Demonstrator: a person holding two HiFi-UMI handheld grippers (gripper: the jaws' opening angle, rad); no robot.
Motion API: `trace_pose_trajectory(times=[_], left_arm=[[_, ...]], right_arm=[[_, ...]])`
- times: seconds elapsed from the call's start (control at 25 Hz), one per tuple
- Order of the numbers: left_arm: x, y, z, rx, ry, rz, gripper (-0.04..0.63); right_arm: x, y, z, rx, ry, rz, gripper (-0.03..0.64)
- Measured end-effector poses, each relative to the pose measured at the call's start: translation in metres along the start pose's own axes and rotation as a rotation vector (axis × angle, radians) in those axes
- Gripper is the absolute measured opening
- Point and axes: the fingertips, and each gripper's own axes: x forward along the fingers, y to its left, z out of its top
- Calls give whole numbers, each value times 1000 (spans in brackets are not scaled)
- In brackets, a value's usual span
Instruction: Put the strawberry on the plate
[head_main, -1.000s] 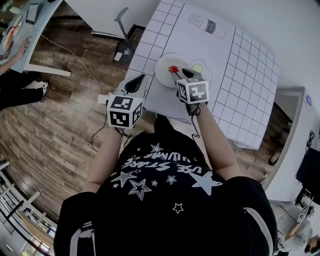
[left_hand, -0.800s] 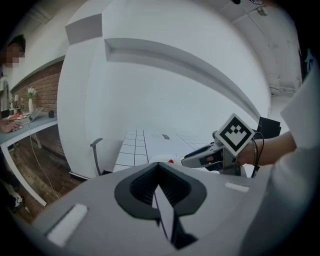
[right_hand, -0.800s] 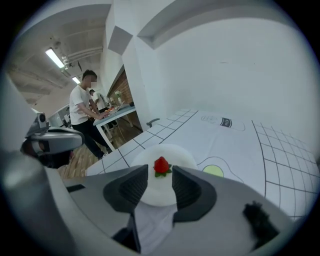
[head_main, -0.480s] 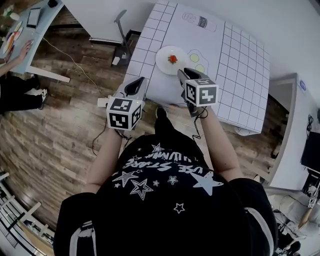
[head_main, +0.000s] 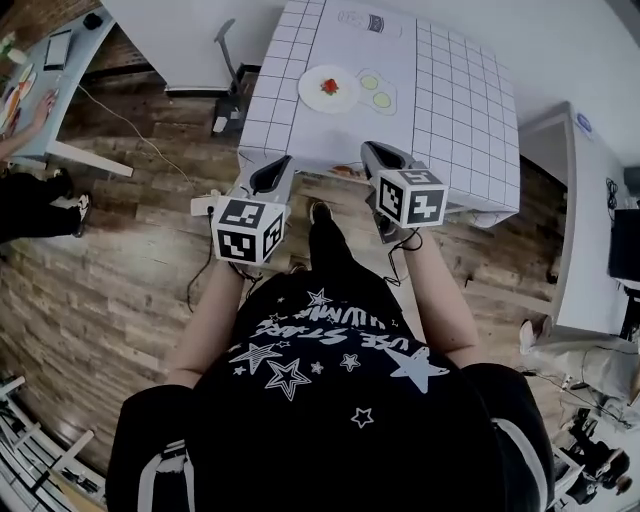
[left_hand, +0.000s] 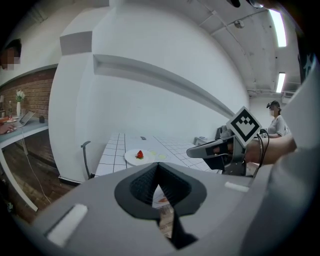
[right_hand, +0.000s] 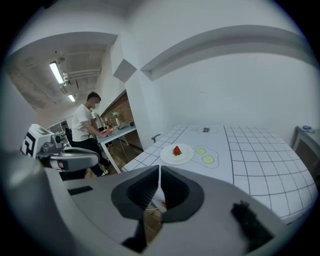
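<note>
The strawberry (head_main: 329, 86) is sitting on the plate (head_main: 345, 97) on the desk (head_main: 460, 120).
The left tongs (head_main: 277, 163) are hovering pinched together, empty; the right tongs (head_main: 374, 150) have just been closing, gripping nothing, well apart from the plate.

Your left gripper's (left_hand: 158, 172) jaws are pressed together with nothing between them. Beyond them, a red strawberry (left_hand: 140, 154) sits on a white plate (left_hand: 131, 158) on a gridded white tabletop (left_hand: 112, 150). Your right gripper (left_hand: 192, 151) shows at right.
</note>
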Motion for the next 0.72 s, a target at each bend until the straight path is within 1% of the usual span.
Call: trace_pose_trajectory(times=[0.32,0.52,0.6,0.72], left_arm=[[-29,-40,-9,37,-17,-75,9],[-40,-70,-25,72,-30,-81,9],[-43,-73,-21,70,-20,-87,9],[-45,-75,-3,60,-9,-94,9]], right_arm=[[-67,12,-28,66,-69,-69,15],[-100,12,-54,84,-122,-61,14],[-108,13,-51,87,-122,-63,14],[-116,14,-35,93,-110,-58,14]])
